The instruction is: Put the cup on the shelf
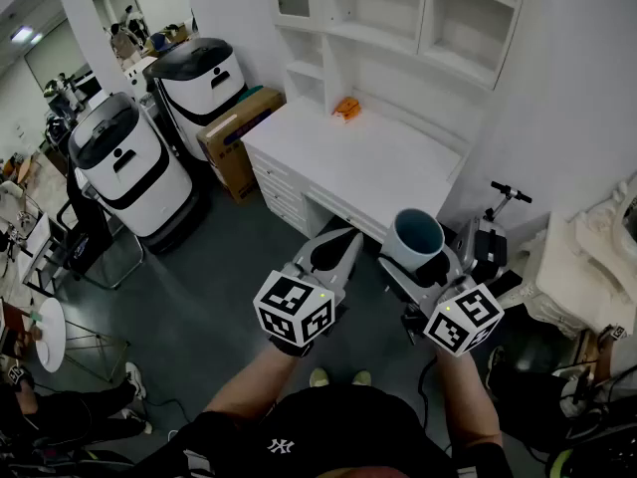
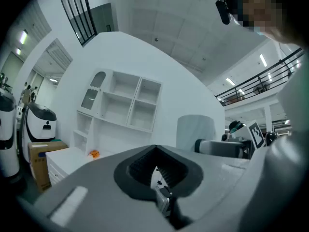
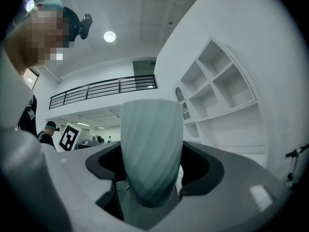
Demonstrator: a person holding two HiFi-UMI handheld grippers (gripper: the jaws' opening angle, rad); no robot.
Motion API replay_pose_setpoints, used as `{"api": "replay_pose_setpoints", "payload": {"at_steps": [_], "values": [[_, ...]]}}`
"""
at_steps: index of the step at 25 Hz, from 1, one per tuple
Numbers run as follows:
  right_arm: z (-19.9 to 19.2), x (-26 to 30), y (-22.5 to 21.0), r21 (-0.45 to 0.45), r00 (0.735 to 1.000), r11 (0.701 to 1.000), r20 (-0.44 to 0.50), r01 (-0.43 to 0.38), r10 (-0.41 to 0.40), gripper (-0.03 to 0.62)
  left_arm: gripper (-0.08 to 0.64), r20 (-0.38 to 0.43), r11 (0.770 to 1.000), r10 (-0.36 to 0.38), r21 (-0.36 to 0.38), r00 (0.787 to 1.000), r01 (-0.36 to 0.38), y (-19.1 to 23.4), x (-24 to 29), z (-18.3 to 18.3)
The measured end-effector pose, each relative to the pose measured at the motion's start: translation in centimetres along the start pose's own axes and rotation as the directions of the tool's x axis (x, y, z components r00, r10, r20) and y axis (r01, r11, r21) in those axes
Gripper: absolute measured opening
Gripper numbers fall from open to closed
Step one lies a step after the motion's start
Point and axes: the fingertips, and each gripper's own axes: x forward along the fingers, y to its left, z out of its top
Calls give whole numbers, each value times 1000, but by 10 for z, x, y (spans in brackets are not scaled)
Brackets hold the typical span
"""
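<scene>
Right claw (image 3: 152,170) gripping the cup (image 3: 151,151); left claw (image 2: 154,151) closed and empty.

The cup, pale grey-blue with a ribbed wall, stands upright between the right claw's jaws, mouth up. It is held in the air off the near edge of the white counter (image 1: 383,172), well apart from the shelf (image 1: 393,33) on the far side. The left claw's jaws meet at their tips with nothing between them, and it is just left of the right claw. A small orange object (image 1: 346,108) lies on the far part of the counter, below the shelf.
</scene>
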Motion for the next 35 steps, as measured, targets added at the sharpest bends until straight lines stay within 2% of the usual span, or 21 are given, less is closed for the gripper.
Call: {"api": "replay_pose_setpoints", "payload": {"at_steps": [12,16,24,35], "values": [[-1,13,-1,-4,1000,1000,-10,13,-13,377,0,9,1000,1,-4,1000,-1,17,1,5],[0,18,2,26,1000,1000,-9,8,-8,379,0,11,1000,8,-10,1000,-8,25,-4,7],[8,38,4,47,999,998,15,33,-34,382,0,33,999,44,-5,999,-44,62,-21,16],[-10,80,20,53,999,997,14,47,-48,380,0,26,998,56,-10,998,-55,111,-51,12]]}}
